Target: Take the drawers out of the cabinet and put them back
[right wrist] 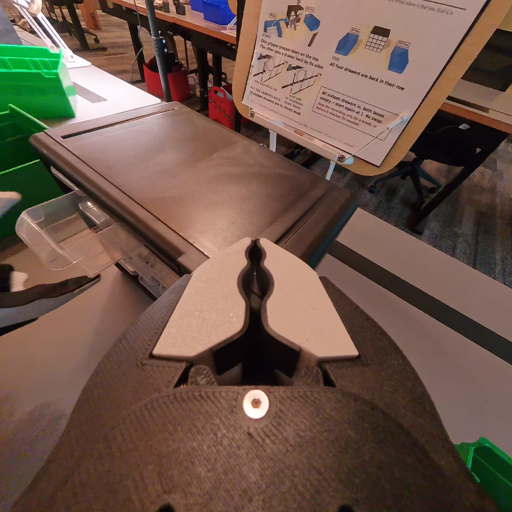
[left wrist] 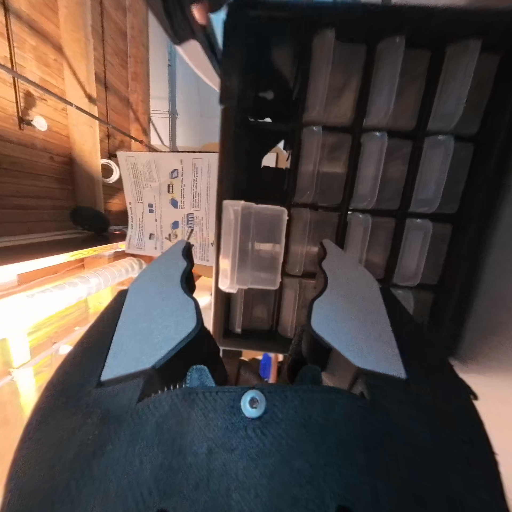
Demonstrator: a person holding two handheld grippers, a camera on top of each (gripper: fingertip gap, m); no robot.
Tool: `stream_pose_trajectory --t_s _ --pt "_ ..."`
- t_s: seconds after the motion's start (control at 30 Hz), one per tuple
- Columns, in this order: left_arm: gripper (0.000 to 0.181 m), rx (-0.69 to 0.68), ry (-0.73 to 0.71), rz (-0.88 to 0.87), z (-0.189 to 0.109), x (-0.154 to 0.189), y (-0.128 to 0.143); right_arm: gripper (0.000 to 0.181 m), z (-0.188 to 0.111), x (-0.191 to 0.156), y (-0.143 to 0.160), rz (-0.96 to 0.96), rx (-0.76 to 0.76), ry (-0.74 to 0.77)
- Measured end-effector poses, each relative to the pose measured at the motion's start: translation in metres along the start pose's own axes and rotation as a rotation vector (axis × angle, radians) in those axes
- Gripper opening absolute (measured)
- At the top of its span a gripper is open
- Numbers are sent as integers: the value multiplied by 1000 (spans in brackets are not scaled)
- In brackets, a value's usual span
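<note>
The black cabinet (left wrist: 360,33) fills the rolled left wrist view, with several clear drawers in its slots. One clear drawer (left wrist: 252,246) sticks out of its slot. Two slots (left wrist: 266,102) beside it in the same row look empty. My left gripper (left wrist: 255,243) is open, its fingertips either side of the protruding drawer and apart from it. In the right wrist view the same drawer (right wrist: 69,232) juts from under the cabinet top (right wrist: 180,171). My right gripper (right wrist: 256,241) is shut and empty at the top's front corner; whether it touches the top is hidden.
Green bins stand to the left (right wrist: 30,80) and at the lower right (right wrist: 487,468). An instruction board (right wrist: 346,69) on a stand rises behind the cabinet; it also shows in the left wrist view (left wrist: 169,202). Grey tabletop (right wrist: 415,318) lies to the right.
</note>
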State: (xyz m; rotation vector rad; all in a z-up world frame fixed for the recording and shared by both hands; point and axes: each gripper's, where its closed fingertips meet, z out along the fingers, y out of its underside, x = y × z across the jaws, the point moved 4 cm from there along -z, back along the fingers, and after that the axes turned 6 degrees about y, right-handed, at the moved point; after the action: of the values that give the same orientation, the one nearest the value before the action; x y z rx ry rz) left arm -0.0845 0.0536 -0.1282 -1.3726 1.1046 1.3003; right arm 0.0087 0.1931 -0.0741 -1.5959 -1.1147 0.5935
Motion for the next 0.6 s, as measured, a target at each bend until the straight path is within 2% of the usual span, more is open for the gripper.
stream_pose_trajectory --t_s 0.03,0.1,0.2,0.6 --pt "77 -21 -15 59 6 1 2 0 0 0 0 -3 0 1" --pt "48 -53 -76 164 12 -2 3 0 0 0 0 -4 2 -2" --pt "47 -40 -46 125 5 -2 0 0 0 0 0 6 14 -10" --pt "47 8 71 30 -68 -11 -28 1 1 -1 0 -16 3 11"
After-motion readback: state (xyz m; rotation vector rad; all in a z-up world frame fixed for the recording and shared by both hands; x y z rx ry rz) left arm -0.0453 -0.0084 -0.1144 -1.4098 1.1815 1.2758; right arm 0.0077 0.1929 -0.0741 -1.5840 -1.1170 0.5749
